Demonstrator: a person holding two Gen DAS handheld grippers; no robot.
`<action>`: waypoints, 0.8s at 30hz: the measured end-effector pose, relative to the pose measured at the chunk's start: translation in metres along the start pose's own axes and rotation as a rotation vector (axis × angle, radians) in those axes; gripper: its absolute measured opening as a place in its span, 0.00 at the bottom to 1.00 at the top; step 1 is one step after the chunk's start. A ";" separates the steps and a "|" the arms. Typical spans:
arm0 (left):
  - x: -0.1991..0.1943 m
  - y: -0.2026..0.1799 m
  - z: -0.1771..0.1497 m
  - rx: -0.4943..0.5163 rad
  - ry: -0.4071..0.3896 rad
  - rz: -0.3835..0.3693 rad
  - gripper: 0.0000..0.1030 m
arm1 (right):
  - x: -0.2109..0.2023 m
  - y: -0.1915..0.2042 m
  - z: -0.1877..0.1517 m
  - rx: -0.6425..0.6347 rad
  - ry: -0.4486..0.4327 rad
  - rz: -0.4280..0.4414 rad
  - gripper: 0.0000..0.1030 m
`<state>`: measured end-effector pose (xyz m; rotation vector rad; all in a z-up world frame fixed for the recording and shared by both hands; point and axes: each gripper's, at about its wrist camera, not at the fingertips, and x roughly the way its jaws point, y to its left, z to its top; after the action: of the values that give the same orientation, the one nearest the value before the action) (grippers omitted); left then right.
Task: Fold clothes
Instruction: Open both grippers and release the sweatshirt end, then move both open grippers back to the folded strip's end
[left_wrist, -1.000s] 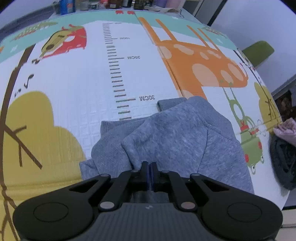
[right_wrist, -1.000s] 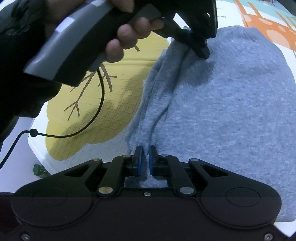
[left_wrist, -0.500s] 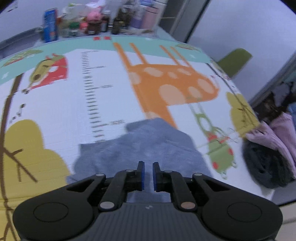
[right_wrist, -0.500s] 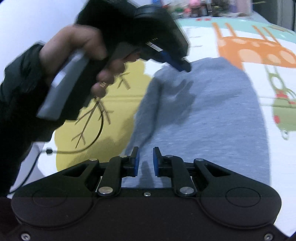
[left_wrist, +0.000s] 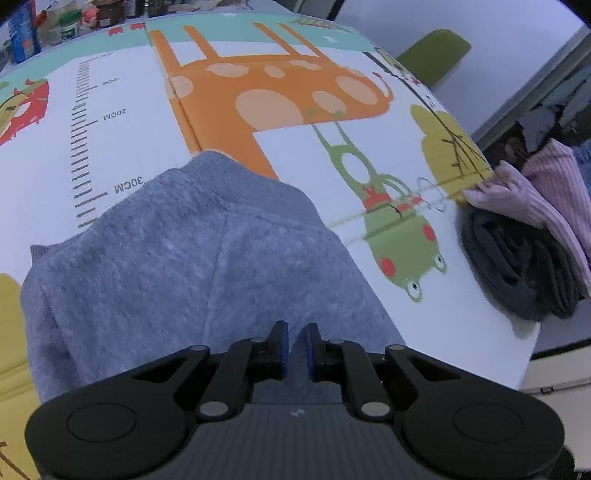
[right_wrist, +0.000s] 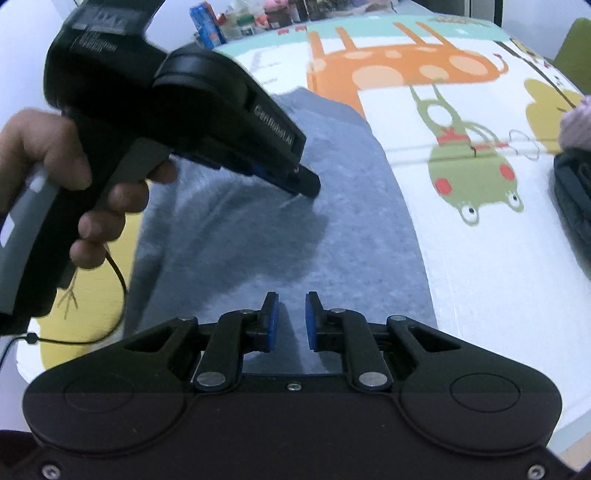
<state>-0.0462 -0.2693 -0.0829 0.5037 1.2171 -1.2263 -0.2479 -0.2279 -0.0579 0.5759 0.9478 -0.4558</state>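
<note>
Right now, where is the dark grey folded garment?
In the left wrist view, the dark grey folded garment sits at the mat's right edge, under pink clothing, beside the printed frog.

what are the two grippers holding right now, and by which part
Nothing. The left gripper and right gripper both show a small empty gap between their blue pads, above the grey sweater, which lies loose on the mat.

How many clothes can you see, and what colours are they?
Grey: 1, the grey sweater lying on the play mat.
Dark grey: 1, the dark folded garment at the mat's edge.
Pink: 1, the pink ribbed garment on top of it.
Total: 3
</note>
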 end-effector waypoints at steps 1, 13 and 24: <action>0.001 0.000 0.003 -0.003 -0.009 0.013 0.11 | 0.002 -0.001 -0.002 0.001 0.003 -0.004 0.14; 0.008 0.022 0.053 -0.097 -0.115 0.134 0.07 | 0.002 -0.002 -0.027 -0.051 0.013 -0.014 0.14; -0.053 0.018 0.027 -0.093 -0.188 0.156 0.38 | -0.030 -0.017 -0.020 -0.032 -0.030 0.039 0.33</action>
<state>-0.0120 -0.2630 -0.0319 0.3977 1.0500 -1.0552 -0.2855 -0.2249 -0.0460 0.5565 0.9121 -0.4130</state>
